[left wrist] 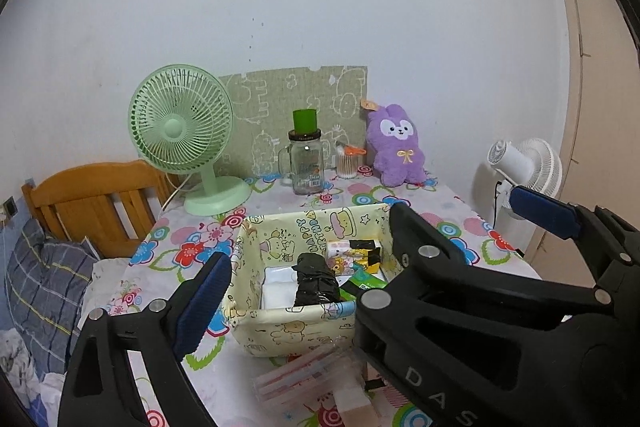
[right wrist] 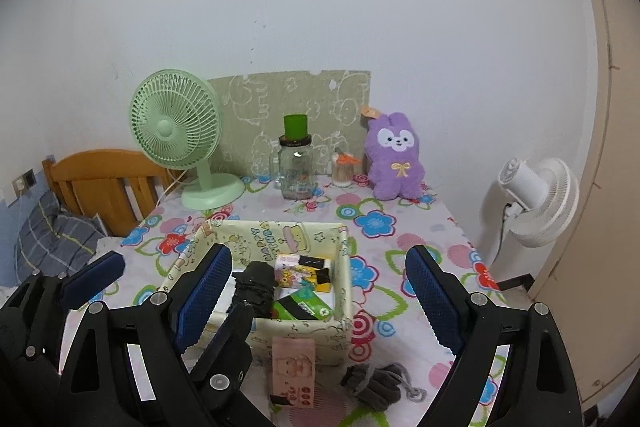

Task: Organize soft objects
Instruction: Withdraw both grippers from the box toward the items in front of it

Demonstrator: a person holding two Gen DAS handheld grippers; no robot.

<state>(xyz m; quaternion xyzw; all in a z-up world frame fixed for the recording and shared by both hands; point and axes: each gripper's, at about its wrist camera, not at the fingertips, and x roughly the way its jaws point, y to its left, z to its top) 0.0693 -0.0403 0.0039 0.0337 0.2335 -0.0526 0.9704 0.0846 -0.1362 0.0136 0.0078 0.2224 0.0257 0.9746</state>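
Storage box [right wrist: 304, 337]: cream fabric bin with cartoon print, standing mid-desk on the floral cloth. Already inside: a black folded bundle [right wrist: 256, 281], a pink-and-yellow printed packet [right wrist: 302, 269], a green tissue pack [right wrist: 308, 307], and a white item at the left [left wrist: 280, 289]. This part of the sorting looks done.

Grey gloves [right wrist: 378, 385]: knitted pair with a cord, lying on the desk [right wrist: 420, 223] just in front of the box's right corner, outside it. Judged to be left to do.

Pink packet [right wrist: 292, 367]: printed with a baby's face, leaning against the box's front wall, outside it. Likely also pending.

Clear striped wrapper [left wrist: 304, 379]: on the desk in front of the box; contents unclear.

Purple plush rabbit [right wrist: 394, 157]: upright against the wall at the far right of the desk, well apart from the box. Whether it is meant for the box cannot be told.

Left tongs [left wrist: 312, 267]: spread wide, holding nothing, hanging over the box's near left side.

Right tongs [right wrist: 320, 297]: spread wide, holding nothing, above the box's near edge.

Progress: judged partway, with several items boxed and at least the gloves outstanding.
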